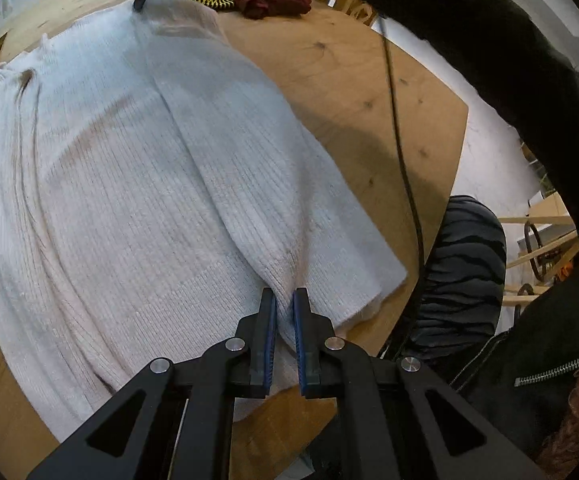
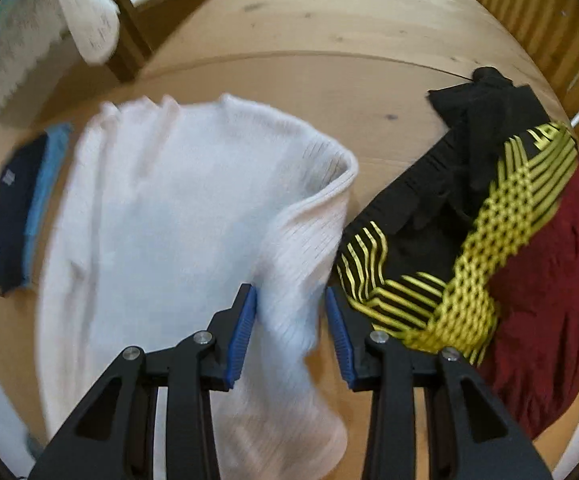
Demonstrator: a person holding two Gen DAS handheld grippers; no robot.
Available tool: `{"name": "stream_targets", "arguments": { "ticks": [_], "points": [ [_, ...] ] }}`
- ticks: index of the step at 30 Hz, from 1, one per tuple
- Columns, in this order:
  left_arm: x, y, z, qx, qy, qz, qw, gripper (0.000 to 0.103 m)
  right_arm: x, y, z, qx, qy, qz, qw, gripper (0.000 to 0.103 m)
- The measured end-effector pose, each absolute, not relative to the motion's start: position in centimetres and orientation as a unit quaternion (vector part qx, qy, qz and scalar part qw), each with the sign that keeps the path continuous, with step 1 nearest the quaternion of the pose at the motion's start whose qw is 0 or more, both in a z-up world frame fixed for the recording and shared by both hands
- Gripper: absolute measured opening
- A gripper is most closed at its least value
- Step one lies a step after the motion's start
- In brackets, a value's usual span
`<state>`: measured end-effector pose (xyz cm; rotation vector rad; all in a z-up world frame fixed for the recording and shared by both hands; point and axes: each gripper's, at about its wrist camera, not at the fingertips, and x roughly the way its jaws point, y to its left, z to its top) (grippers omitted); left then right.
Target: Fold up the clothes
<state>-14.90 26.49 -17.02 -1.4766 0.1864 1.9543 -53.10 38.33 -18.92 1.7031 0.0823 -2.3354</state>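
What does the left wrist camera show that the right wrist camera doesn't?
Only the left wrist view shows the left hand-held gripper pinched on a fold of the white sweater, a black sleeve and a dangling cable. Only the right wrist view shows the right hand-held gripper, jaws apart around the sweater's edge, and a folded navy and blue garment. Both show the sweater, the wooden table and the yellow-black and maroon clothes.

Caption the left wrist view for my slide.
Left tool pinches a white sweater's hem on the wooden table.
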Motion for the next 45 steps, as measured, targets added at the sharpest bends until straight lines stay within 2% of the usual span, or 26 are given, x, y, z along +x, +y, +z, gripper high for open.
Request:
{"name": "stream_targets", "arguments": {
  "ticks": [2, 6, 8, 12, 20, 22, 23, 25, 28, 30, 35, 38, 42, 44, 45],
  "points": [
    [-14.7, 26.5, -17.1, -0.566, 0.068, 0.75, 0.336, 0.008, -53.8, 37.4, -19.8, 0.575, 0.045, -0.808, 0.121, 0.038],
    [-14.3, 26.2, -17.0, -0.564, 0.067, 0.75, 0.339, 0.01, -53.7, 38.8, -17.7, 0.55, -0.03, -0.82, 0.158, 0.038],
    [-14.3, 25.7, -17.1, -0.567, 0.06, 0.748, 0.34, 0.01, -53.2, 40.0, -16.3, 0.537, -0.043, -0.826, 0.166, 0.038],
    [-14.1, 24.8, -17.1, -0.57, 0.061, 0.748, 0.335, 0.01, -52.7, 42.1, -15.4, 0.544, -0.021, -0.829, 0.131, 0.032],
    [-13.5, 24.8, -17.5, -0.573, 0.063, 0.752, 0.32, 0.01, -53.5, 40.0, -17.8, 0.565, 0.016, -0.811, 0.15, 0.032],
    [-13.6, 24.9, -17.5, -0.575, 0.058, 0.753, 0.315, 0.01, -53.4, 38.4, -18.7, 0.566, 0.062, -0.809, 0.146, 0.026],
    [-13.6, 25.0, -17.5, -0.578, 0.054, 0.752, 0.313, 0.01, -53.5, 37.8, -19.3, 0.563, 0.098, -0.812, 0.121, 0.017],
    [-13.5, 24.8, -17.1, -0.585, 0.037, 0.746, 0.316, 0.009, -53.8, 37.4, -20.0, 0.554, 0.152, -0.816, 0.062, 0.016],
    [-12.7, 24.1, -15.2, -0.575, 0.003, 0.749, 0.329, 0.009, -53.4, 38.4, -19.0, 0.548, 0.108, -0.827, 0.066, 0.017],
    [-12.0, 24.5, -13.6, -0.556, 0.012, 0.762, 0.331, 0.011, -52.1, 39.0, -17.4, 0.54, 0.09, -0.832, 0.084, 0.02],
    [-11.0, 27.0, -11.8, -0.53, 0.076, 0.771, 0.344, 0.013, -47.1, 39.1, -16.1, 0.555, 0.064, -0.815, 0.156, 0.02],
    [-11.6, 27.6, -11.6, -0.525, 0.08, 0.769, 0.356, 0.022, -45.6, 38.2, -17.7, 0.57, 0.082, -0.799, 0.174, 0.02],
    [-12.8, 29.3, -15.0, -0.558, 0.114, 0.75, 0.337, 0.021, -44.2, 36.9, -20.2, 0.583, 0.111, -0.782, 0.188, 0.02],
    [-12.8, 29.9, -16.6, -0.576, 0.104, 0.733, 0.345, 0.021, -44.4, 37.2, -20.3, 0.581, 0.105, -0.785, 0.186, 0.02],
    [-12.6, 30.1, -16.9, -0.575, 0.092, 0.731, 0.355, 0.028, -44.5, 37.4, -20.2, 0.582, 0.101, -0.786, 0.185, 0.018]
  ]
}}
